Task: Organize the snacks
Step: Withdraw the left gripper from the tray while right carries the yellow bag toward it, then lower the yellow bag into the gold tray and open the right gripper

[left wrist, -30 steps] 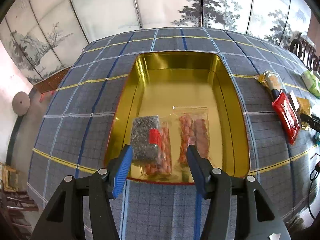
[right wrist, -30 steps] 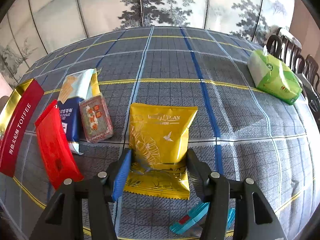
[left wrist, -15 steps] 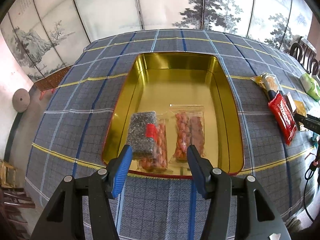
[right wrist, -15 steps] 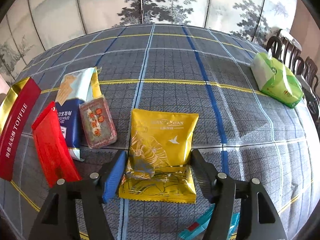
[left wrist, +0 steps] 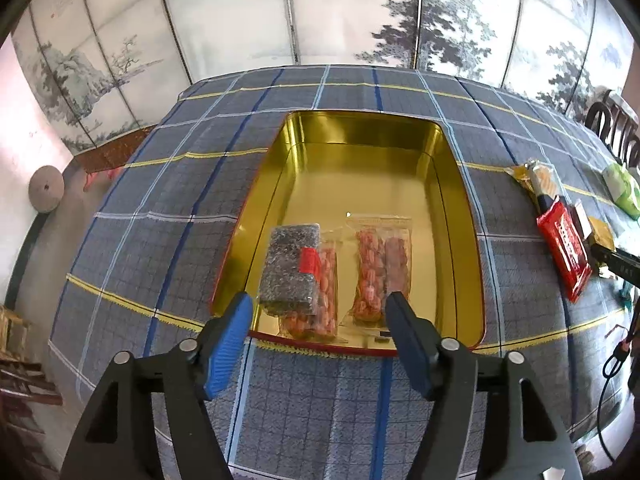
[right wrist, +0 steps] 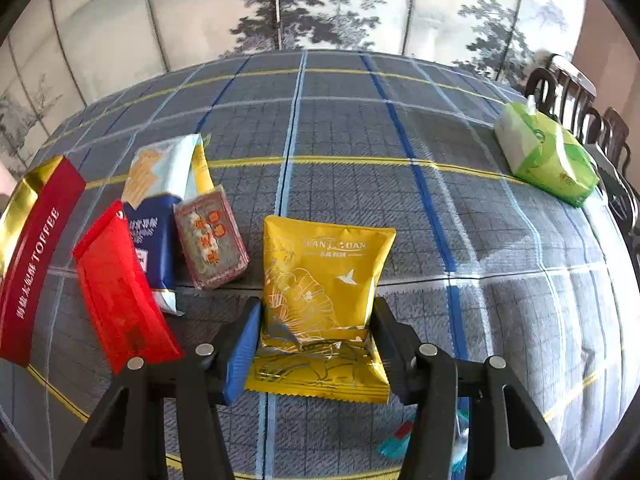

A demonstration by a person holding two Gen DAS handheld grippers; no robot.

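Right gripper (right wrist: pixel 316 320): we see its jaws closing on the yellow snack bag (right wrist: pixel 324 300), pads pressed against both side edges, foil crumpled between them; the bag lies on the plaid tablecloth (right wrist: pixel 360 128). Half a second back those jaws stood clear of it. Left gripper (left wrist: pixel 318 312): jaws opening, fairly wide, nothing between them, hanging over the near rim of the gold tin (left wrist: pixel 464 248). A second ago they stood narrower. Inside the tin we see the dark speckled pack (left wrist: pixel 290 264) lying on one clear peanut pack (left wrist: pixel 326 300), a second clear pack (left wrist: pixel 382 268) beside it, same spots as before. Red packet (right wrist: pixel 120 292) and blue bag (right wrist: pixel 154 208) sit left of the yellow one.
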